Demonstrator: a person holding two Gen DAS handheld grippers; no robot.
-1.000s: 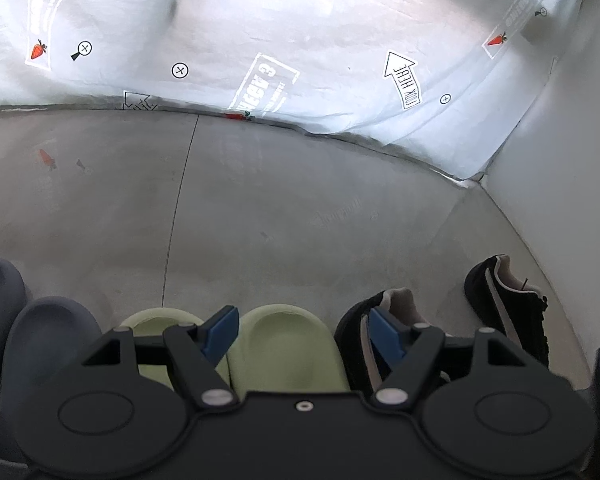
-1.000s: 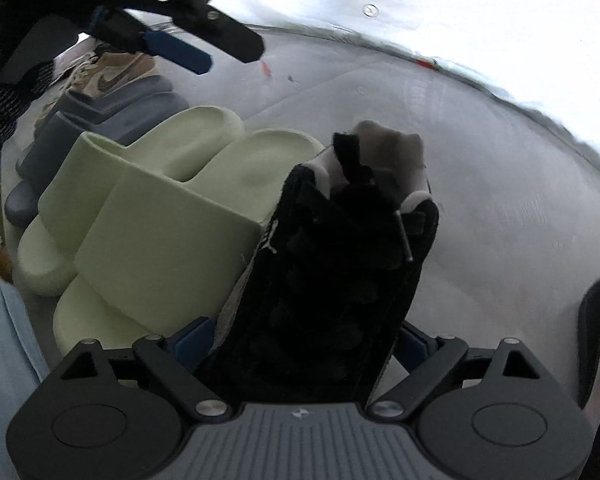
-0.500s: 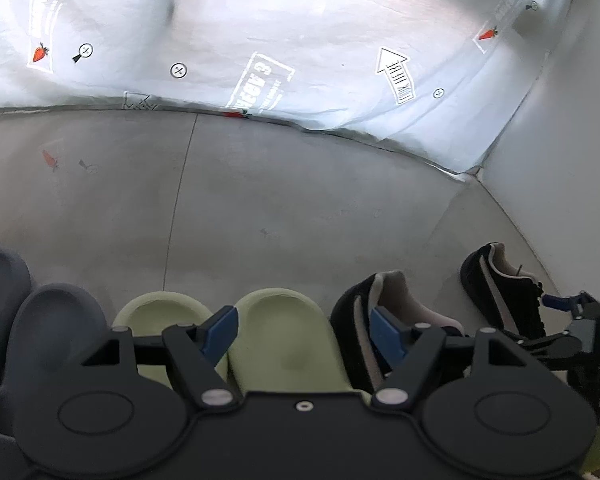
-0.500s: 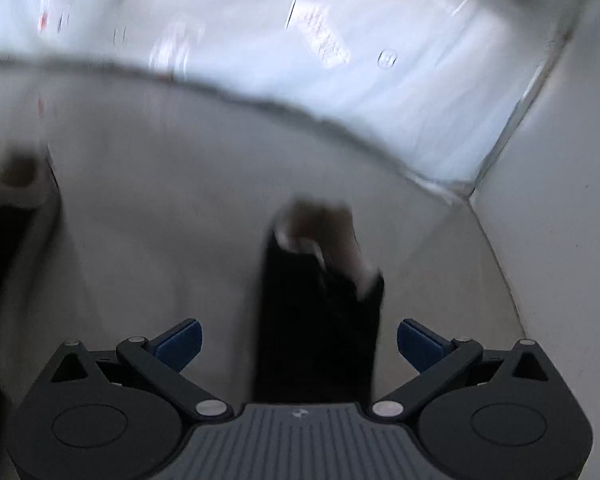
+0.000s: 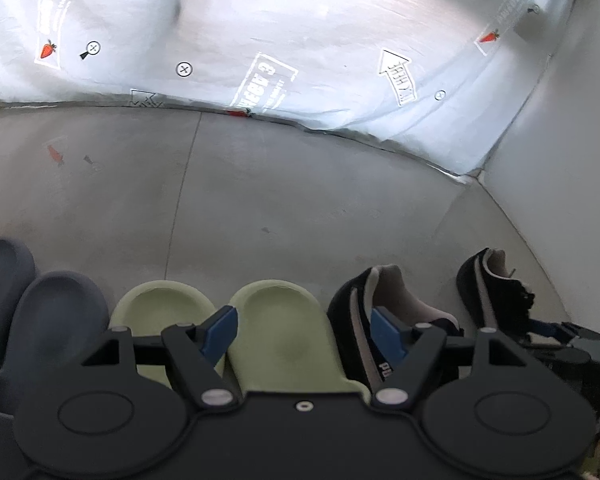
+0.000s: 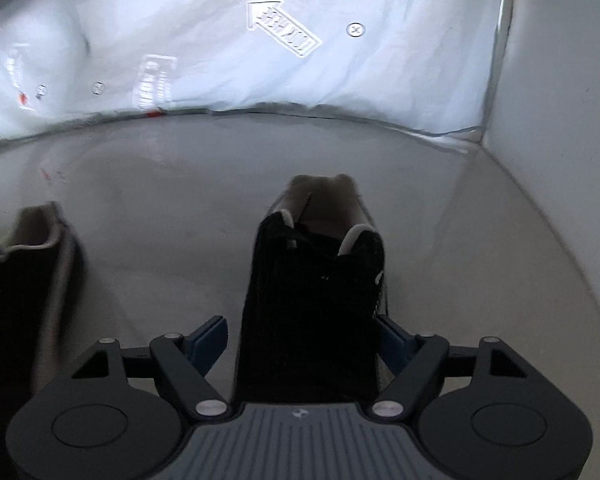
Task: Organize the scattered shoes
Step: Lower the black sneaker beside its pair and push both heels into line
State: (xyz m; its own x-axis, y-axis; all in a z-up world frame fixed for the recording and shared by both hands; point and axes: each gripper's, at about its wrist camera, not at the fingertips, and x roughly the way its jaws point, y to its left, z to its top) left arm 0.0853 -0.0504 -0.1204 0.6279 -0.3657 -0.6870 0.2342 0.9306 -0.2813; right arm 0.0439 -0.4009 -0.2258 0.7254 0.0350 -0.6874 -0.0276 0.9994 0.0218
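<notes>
grey concrete floor (image 5: 300, 184), smooth, one thin seam running across it, edged at the back by white printed sheeting (image 5: 300, 40). resting on it in a row: two dark grey slides (image 5: 56, 304), two pale green slides (image 5: 284, 328), one black sneaker (image 5: 364, 304), then a second black sneaker (image 5: 492, 288) standing apart.

The near ends of the green slides (image 5: 284, 336) and grey slides (image 5: 52, 312) hide behind the left tongs (image 5: 303, 330). The other black sneaker (image 6: 32, 280) is blurred and cut off at the left edge.

Grey floor (image 5: 284, 184), printed plastic sheet (image 5: 300, 32), white wall (image 6: 560, 80).
</notes>
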